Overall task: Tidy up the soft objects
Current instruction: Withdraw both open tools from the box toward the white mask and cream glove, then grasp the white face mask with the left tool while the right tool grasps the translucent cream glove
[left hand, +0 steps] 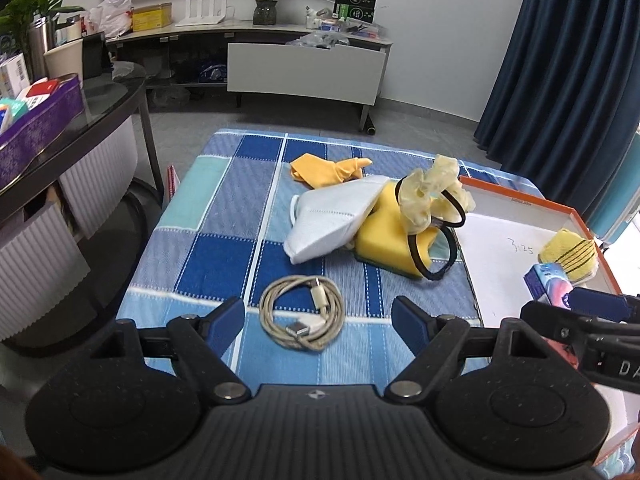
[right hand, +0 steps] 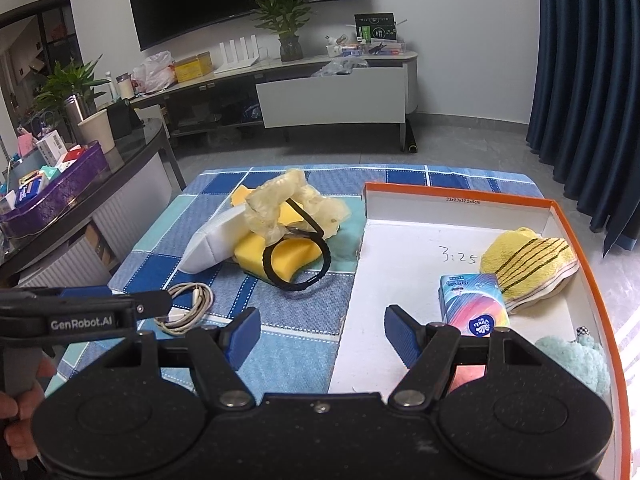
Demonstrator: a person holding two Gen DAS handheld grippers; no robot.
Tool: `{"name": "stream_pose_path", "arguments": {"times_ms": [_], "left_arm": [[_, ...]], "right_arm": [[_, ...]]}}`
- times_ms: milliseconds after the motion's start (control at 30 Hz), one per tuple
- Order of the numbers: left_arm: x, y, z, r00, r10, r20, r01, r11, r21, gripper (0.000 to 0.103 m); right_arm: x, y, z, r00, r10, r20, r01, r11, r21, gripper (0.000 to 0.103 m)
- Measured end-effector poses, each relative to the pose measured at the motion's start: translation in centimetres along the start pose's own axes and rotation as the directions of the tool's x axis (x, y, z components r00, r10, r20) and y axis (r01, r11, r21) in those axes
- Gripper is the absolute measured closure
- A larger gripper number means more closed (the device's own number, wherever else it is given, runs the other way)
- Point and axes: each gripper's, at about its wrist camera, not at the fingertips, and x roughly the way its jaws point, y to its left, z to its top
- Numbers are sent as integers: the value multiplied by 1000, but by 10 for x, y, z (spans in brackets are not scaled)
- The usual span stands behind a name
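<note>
A white face mask (left hand: 332,220) leans on a yellow sponge (left hand: 384,236) on the blue checked cloth (left hand: 224,216). A pale yellow scrunchie (left hand: 432,196) and a black hair band (left hand: 436,256) lie on the sponge. An orange cloth (left hand: 324,168) lies behind. A coiled cable (left hand: 302,316) lies between the fingers of my open, empty left gripper (left hand: 318,320). My right gripper (right hand: 322,336) is open and empty over the box's left edge. The orange-rimmed box (right hand: 448,192) holds a yellow striped towel (right hand: 528,268), a tissue pack (right hand: 474,304) and a teal plush (right hand: 576,360).
A dark glass side table (left hand: 100,100) with a purple tray (left hand: 36,128) stands to the left. A TV cabinet (left hand: 304,68) stands against the far wall. Blue curtains (left hand: 568,60) hang at the right.
</note>
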Motion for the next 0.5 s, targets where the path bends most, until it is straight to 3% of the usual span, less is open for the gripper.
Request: {"name": "stream_pose_path", "arguments": {"times_ms": [500], "left_arm": [[56, -10, 32, 1000, 29, -9, -28, 994, 109, 20]], "right_arm": [[29, -4, 16, 1000, -2, -22, 2, 1000, -8, 21]]}}
